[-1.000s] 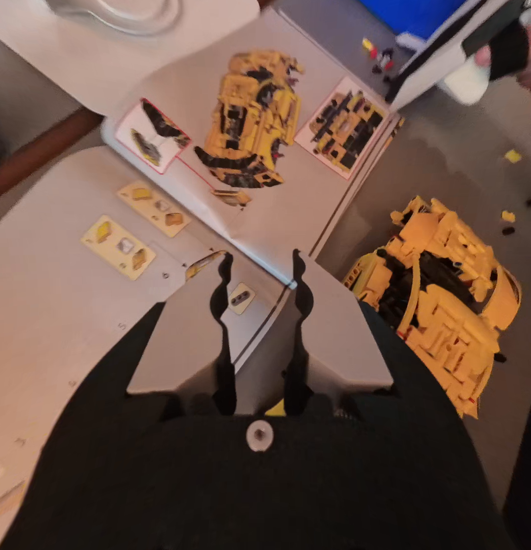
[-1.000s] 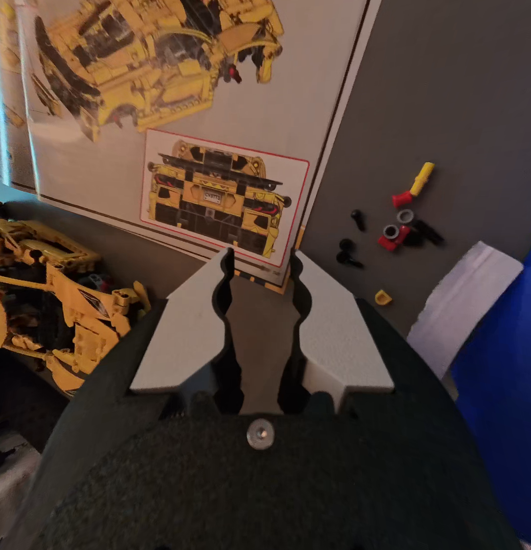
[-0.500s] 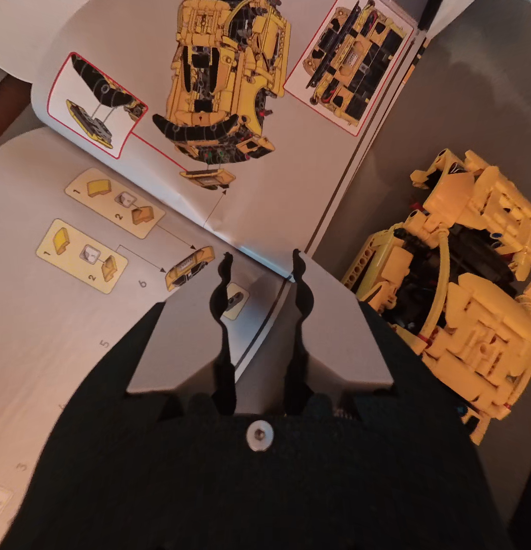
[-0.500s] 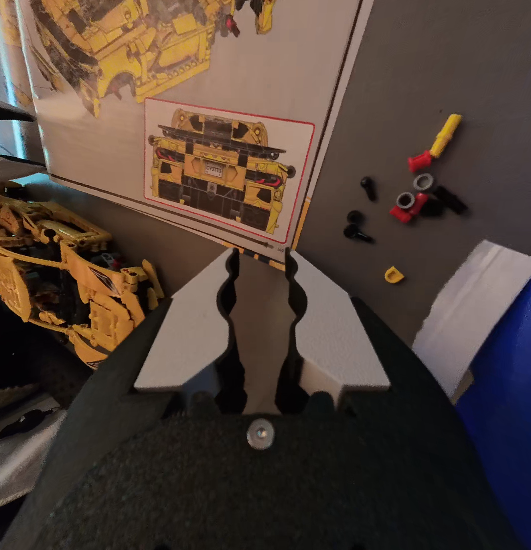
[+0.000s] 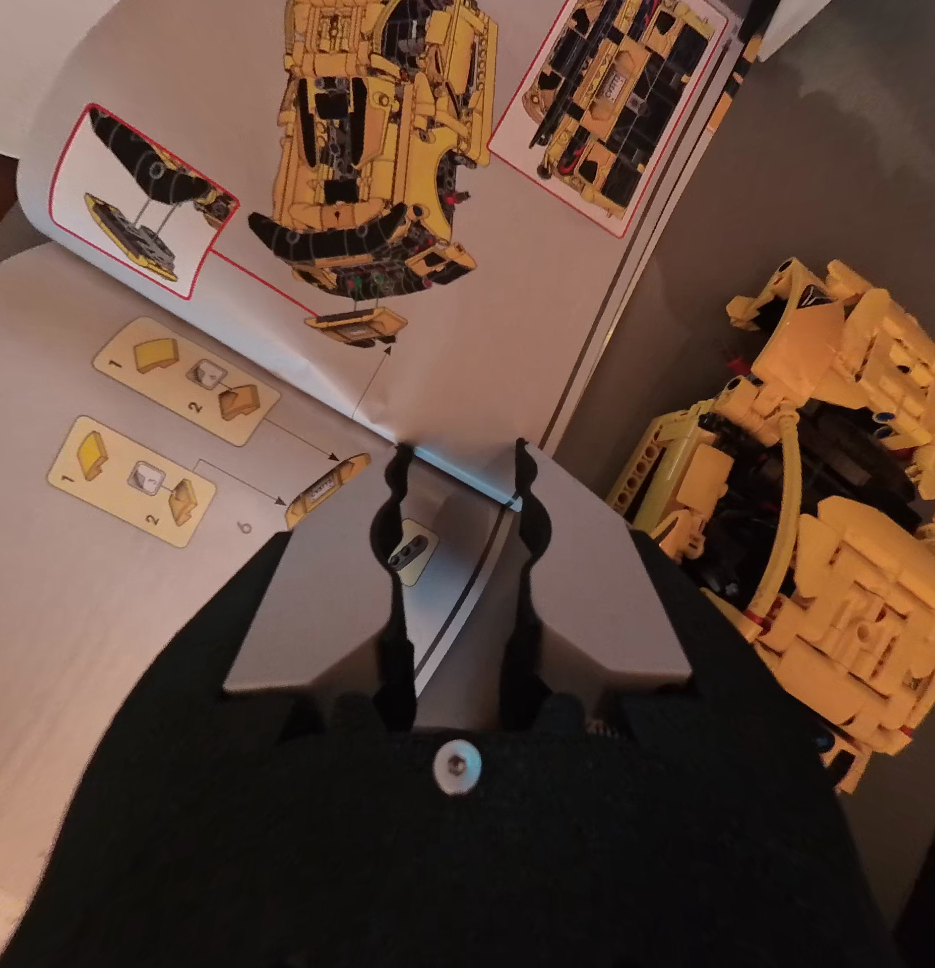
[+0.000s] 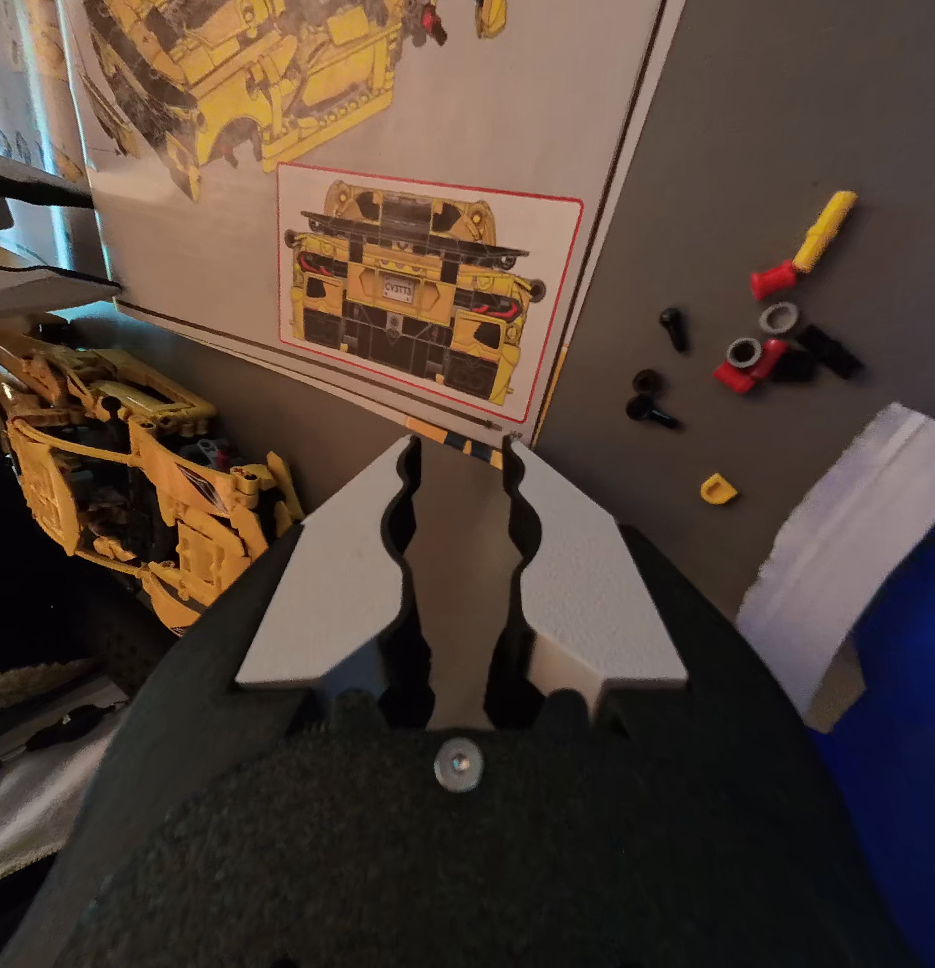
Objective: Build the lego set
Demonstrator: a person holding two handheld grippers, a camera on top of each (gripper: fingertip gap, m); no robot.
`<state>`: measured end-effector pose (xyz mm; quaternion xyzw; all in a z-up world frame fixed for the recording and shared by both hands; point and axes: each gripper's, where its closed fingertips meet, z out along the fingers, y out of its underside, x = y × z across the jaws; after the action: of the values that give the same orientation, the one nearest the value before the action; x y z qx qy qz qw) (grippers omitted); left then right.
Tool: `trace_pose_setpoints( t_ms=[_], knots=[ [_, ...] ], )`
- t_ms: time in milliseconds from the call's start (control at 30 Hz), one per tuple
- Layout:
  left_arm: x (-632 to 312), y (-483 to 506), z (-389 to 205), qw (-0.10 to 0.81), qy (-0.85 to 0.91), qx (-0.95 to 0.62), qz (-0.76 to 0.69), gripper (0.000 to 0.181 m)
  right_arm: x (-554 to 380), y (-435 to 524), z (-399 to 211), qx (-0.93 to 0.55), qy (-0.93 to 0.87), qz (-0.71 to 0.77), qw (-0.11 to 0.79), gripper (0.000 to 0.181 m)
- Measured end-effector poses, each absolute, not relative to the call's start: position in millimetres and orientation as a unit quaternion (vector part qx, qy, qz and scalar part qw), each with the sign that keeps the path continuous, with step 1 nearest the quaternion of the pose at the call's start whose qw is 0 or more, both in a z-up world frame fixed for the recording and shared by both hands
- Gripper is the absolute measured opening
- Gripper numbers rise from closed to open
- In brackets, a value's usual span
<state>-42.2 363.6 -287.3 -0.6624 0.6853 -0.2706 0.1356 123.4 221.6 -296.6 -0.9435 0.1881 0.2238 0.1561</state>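
The open instruction booklet (image 5: 481,366), grey-paged with printed pictures of a yellow and black car, lies flat on the dark grey bench (image 6: 769,131) and serves as the landmark. Its pages carry step numbers, small part call-out boxes and a red-framed rear view of the car with a number plate; the writing is there but is not repeated here.

The left gripper (image 5: 459,450) hangs over the booklet's lower corner near the spine, its grey fingers (image 5: 329,576) parted with a clear gap and nothing between them. The right gripper (image 6: 459,442) hangs just off the booklet's near edge, below the red-framed picture, its fingers (image 6: 585,576) likewise apart and empty.

The half-built yellow lego car (image 5: 800,524) sits on the bench just beside the booklet's edge; it also shows in the right wrist view (image 6: 130,487).

Only the right wrist view shows the loose pieces on the bench beside the booklet: a yellow axle pin joined to a red bush (image 6: 800,246), grey rings and red and black connectors (image 6: 769,351), black pins (image 6: 651,403) and a small yellow curved piece (image 6: 717,490). Past them lies a white and blue box edge (image 6: 847,550). Only the left wrist view shows the booklet's left page with its call-out boxes (image 5: 185,382).
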Motion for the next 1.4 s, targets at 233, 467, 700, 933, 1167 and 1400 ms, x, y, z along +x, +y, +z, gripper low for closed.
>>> trace_pose_setpoints(
  t_ms=[233,467,700,933,1167,1400],
  knots=[
    [-42,363,-287,0.135,0.683,-0.663,-0.277,0.041,136,221,-294,-0.947,0.197,0.192,0.165,0.036],
    [-42,363,-287,0.134,0.681,-0.664,-0.280,0.041,125,225,-294,-0.942,0.191,0.222,0.165,0.035],
    [-42,363,-287,0.133,0.680,-0.664,-0.282,0.041,107,241,-295,-0.932,0.180,0.263,0.174,0.034],
    [-42,363,-287,0.133,0.680,-0.663,-0.283,0.041,132,223,-293,-0.951,0.202,0.176,0.153,0.038],
    [-42,363,-287,0.134,0.681,-0.663,-0.281,0.041,124,224,-296,-0.952,0.193,0.190,0.141,0.037],
    [-42,363,-287,0.132,0.680,-0.663,-0.283,0.041,132,220,-298,-0.955,0.203,0.170,0.136,0.036]
  ],
)
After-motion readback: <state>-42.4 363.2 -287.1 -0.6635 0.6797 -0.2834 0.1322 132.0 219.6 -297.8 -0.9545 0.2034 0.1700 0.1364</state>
